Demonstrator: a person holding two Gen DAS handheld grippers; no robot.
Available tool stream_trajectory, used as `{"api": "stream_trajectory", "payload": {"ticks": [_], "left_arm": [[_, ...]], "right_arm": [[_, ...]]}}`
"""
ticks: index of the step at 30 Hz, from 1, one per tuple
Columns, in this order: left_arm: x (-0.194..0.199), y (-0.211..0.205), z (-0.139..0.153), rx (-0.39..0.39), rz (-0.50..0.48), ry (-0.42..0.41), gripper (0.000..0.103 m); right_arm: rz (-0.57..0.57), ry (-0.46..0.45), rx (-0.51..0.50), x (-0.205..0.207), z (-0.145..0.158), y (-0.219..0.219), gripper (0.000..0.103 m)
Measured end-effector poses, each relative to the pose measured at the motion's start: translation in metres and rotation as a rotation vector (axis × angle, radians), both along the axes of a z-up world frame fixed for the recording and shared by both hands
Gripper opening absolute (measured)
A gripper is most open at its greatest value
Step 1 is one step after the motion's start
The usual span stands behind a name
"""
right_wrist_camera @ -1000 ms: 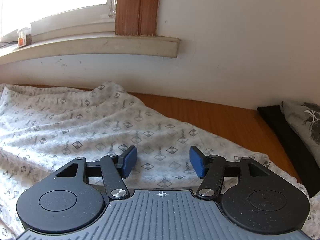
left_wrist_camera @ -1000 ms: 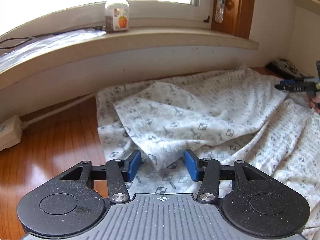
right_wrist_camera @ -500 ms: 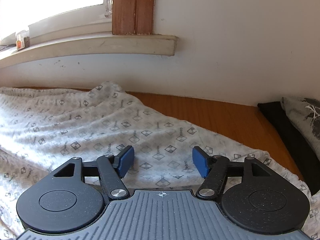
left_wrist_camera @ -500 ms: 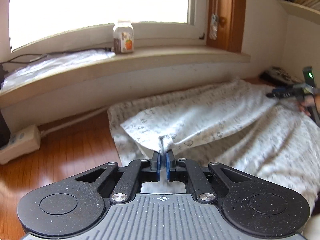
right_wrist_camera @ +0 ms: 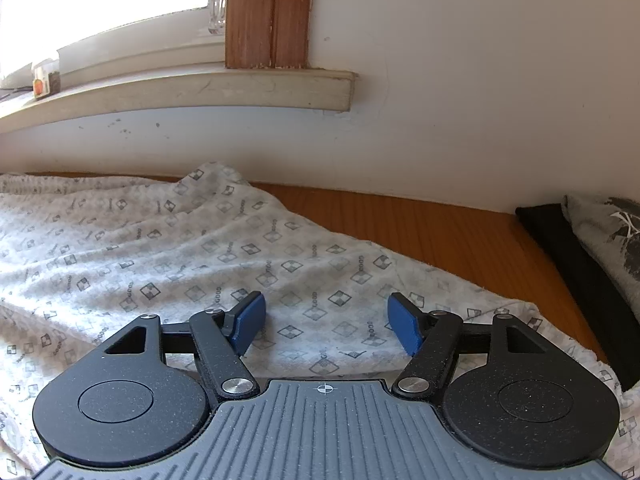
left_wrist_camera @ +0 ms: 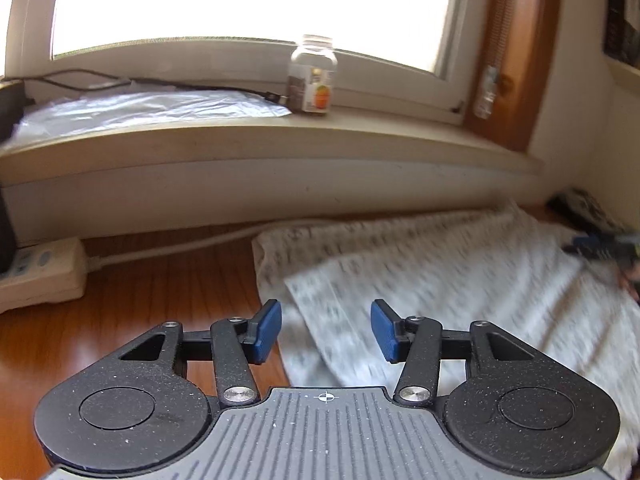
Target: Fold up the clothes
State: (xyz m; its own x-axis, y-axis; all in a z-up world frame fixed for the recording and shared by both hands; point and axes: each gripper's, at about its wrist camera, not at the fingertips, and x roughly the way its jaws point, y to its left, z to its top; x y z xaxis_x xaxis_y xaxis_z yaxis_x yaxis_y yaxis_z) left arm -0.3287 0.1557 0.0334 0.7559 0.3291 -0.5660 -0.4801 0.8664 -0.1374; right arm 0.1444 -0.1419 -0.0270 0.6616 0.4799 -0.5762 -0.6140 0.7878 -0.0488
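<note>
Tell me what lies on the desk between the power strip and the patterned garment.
In the left wrist view, bare wooden desk separates the power strip from the patterned garment; only the strip's white cable runs along the wall behind that stretch.

The cloth (left_wrist_camera: 460, 280) is motion-blurred, its pattern unreadable; the right gripper (left_wrist_camera: 600, 242) at the frame edge is smeared.

A home room: wooden floor (left_wrist_camera: 132, 304), window sill (left_wrist_camera: 256, 140) with a jar (left_wrist_camera: 313, 76), power strip (left_wrist_camera: 40, 272), patterned garment (right_wrist_camera: 160, 248).
</note>
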Motion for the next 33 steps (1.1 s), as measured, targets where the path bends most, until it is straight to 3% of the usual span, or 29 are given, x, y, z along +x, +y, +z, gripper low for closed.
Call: {"api": "stream_trajectory", "payload": {"ticks": [6,8,10,15,17,20,22,26,28,29,30,31,33], "left_arm": [[0.05,0.02,-0.017,0.005,-0.001,0.06,0.058],[0.058,0.018,-0.022,0.034,-0.024,0.094,0.046],[0.057,0.015,-0.022,0.081,-0.014,0.074,0.012],[0.048,0.013,-0.012,0.109,0.041,-0.019,0.012],[0.052,0.01,-0.018,0.123,0.041,0.032,0.013],[0.053,0.007,-0.024,0.143,0.062,0.09,0.028],[0.05,0.006,-0.023,0.166,0.107,0.097,0.066],[0.051,-0.002,-0.009,0.166,0.101,0.026,0.083],[0.057,-0.01,-0.001,0.147,0.071,-0.015,0.099],[0.061,-0.015,0.003,0.137,0.05,-0.037,0.103],[0.066,-0.023,0.006,0.132,0.024,-0.048,0.103],[0.071,-0.031,0.008,0.128,-0.002,-0.06,0.103],[0.082,-0.048,0.012,0.128,-0.045,-0.072,0.103]], "right_arm": [[-0.002,-0.005,0.003,-0.002,0.001,0.0,0.069],[-0.001,-0.008,0.002,-0.002,0.002,0.0,0.07],[0.001,-0.01,0.003,-0.002,0.002,0.0,0.071],[0.004,-0.009,0.012,-0.001,0.001,0.0,0.071],[0.004,-0.01,0.013,-0.001,0.001,0.0,0.071],[0.003,-0.014,0.015,-0.001,0.001,0.0,0.072],[0.003,-0.013,0.018,-0.001,0.0,-0.001,0.072],[-0.004,-0.017,0.045,-0.002,0.0,-0.006,0.072],[-0.004,-0.015,0.083,-0.003,0.001,-0.014,0.071],[0.004,-0.011,0.112,-0.003,0.002,-0.02,0.059],[0.015,-0.014,0.125,-0.004,0.004,-0.026,0.031],[0.02,-0.023,0.123,-0.006,0.007,-0.032,0.019],[0.01,-0.04,0.118,-0.009,0.013,-0.043,0.014]]}}
